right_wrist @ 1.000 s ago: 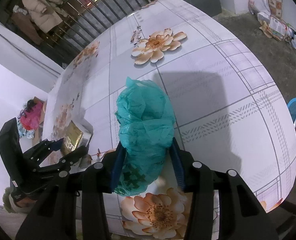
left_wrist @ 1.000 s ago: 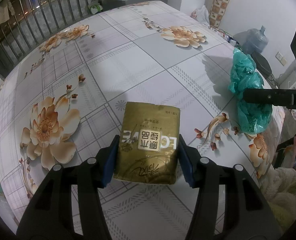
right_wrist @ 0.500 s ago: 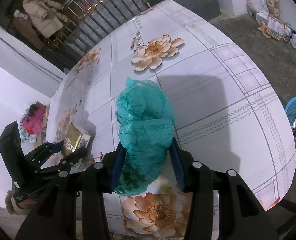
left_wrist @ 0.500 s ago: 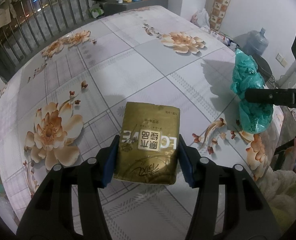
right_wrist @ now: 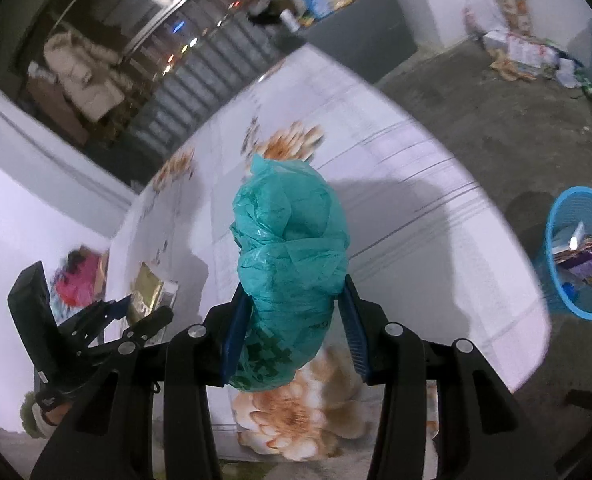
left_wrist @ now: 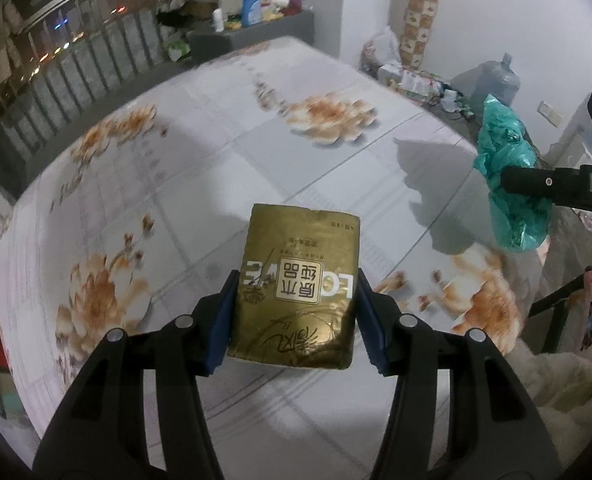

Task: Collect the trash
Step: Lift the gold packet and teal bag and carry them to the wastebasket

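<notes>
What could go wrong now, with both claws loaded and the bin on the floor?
1. The green bag is pinched only at its lower part in the right claw; thin plastic may slip free.
2. The blue bin sits off the table edge; a drop could miss.
3. The left claw grips the gold pack only near its lower end; it may tilt.

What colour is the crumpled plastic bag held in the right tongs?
Teal green plastic bag, clearest in the right wrist view, clamped between the right tongs.
</notes>
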A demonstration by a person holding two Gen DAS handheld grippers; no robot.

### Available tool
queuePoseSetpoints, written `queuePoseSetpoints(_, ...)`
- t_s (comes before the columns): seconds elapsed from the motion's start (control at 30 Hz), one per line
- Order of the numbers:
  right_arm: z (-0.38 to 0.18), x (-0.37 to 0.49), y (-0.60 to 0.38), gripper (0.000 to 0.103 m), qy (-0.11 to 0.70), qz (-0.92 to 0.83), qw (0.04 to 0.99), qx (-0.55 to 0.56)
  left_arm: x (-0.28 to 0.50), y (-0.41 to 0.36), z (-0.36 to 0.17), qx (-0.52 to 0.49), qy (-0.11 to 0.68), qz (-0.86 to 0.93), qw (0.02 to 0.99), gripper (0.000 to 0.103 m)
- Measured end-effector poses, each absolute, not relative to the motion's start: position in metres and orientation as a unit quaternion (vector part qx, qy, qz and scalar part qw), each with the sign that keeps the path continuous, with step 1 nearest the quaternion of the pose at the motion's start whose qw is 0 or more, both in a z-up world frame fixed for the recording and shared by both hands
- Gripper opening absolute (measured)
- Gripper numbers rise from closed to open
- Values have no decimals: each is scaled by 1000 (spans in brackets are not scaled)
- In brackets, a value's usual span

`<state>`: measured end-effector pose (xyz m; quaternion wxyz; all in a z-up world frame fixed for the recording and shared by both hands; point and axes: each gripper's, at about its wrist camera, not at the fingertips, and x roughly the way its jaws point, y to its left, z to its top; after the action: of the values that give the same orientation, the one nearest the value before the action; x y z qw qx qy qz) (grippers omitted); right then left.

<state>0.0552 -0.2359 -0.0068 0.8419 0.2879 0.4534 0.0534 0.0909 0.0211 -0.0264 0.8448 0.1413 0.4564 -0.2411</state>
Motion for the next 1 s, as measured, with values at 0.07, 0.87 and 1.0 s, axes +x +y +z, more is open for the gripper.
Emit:
queuePoseSetpoints(0.07,0,43,-257,43,435,30,849,300,93,9,-18,144,446,-254,846,51)
queuePoseSetpoints(0.87,-61,-140,-491,44,323,-279,772,471,101,-307,-31,155,493,-487,705,51)
queuePoseSetpoints(1.0,-87,-125,-512,44,341,-283,756,483,108,-366,-66,164,520,-486,683,51)
